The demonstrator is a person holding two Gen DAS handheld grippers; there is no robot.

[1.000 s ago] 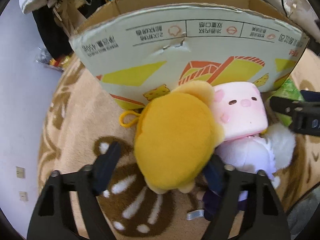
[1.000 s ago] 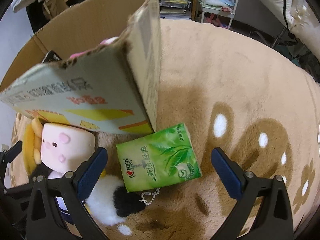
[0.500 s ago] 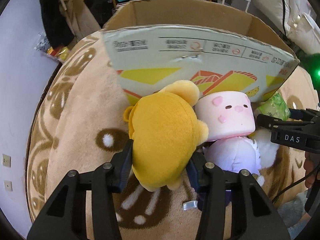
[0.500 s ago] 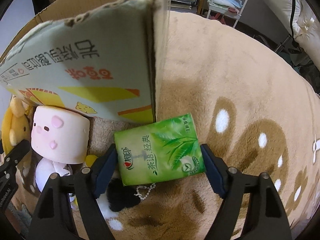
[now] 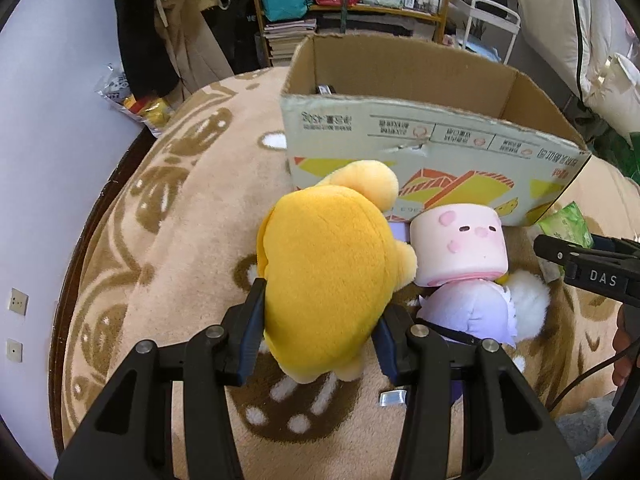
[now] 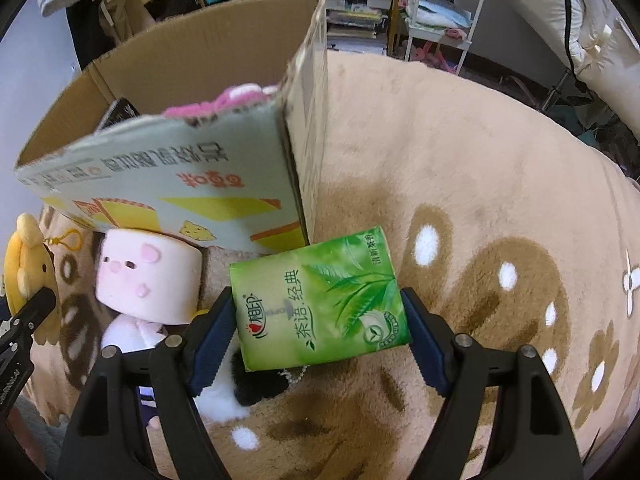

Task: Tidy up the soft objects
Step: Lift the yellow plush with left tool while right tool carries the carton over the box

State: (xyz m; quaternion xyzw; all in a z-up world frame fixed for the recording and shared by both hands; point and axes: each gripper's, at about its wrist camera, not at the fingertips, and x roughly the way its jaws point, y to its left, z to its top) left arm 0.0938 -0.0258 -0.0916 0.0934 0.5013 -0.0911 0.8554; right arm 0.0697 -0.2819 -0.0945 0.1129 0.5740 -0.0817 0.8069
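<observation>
Left tool (image 5: 318, 340) squeezes a round, fuzzy yellow plush (image 5: 324, 280).

the cardboard box (image 5: 420, 148) stands on the rug (image 6: 500, 184). in front of its near wall lie the bear plush (image 5: 324, 280) on the left, the pig plush (image 5: 460, 248) just beside it on the right, and the tissue pack (image 6: 320, 300) at the box's right corner. a knitted item (image 6: 236, 100) sits inside the box.
</observation>
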